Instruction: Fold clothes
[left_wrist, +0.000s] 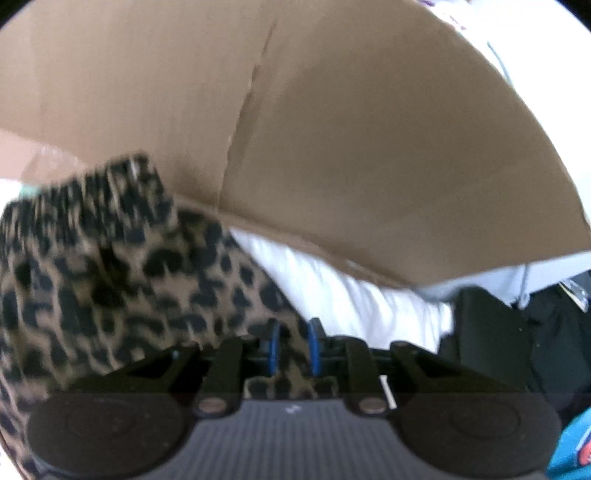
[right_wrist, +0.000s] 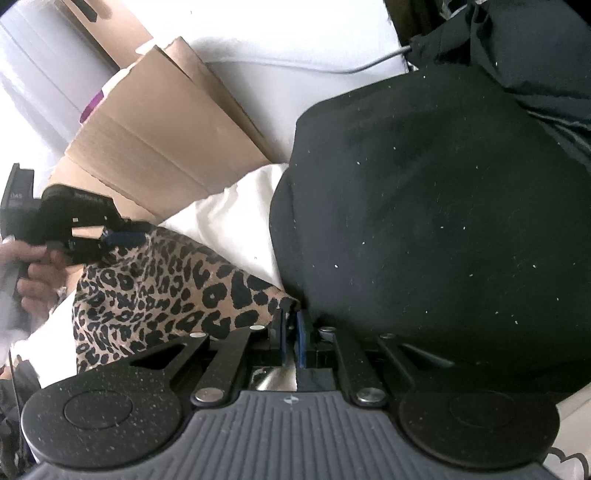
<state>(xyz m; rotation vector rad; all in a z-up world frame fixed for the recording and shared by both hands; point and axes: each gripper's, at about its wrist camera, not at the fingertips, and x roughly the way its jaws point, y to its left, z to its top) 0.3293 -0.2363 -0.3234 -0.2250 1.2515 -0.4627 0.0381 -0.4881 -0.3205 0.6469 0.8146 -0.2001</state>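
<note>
Right wrist: leopard-print garment (right_wrist: 166, 291) rumpled (blurred elsewhere); right tongs (right_wrist: 290, 332) clenched on corner, left tongs (left_wrist: 291, 345) released.

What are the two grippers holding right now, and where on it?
Right gripper pinches the leopard-print garment at a corner. Left gripper has its edge between slightly parted jaws; grip unclear.

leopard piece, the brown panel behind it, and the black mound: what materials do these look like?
Leopard garment: soft printed fabric, probably a thin knit; it drapes and creases, matte.
Brown panel: corrugated cardboard, with matte kraft faces and straight fold creases.
Black mound: matte, lint-speckled cloth, possibly fleece or jersey; the weave is not visible.
</note>
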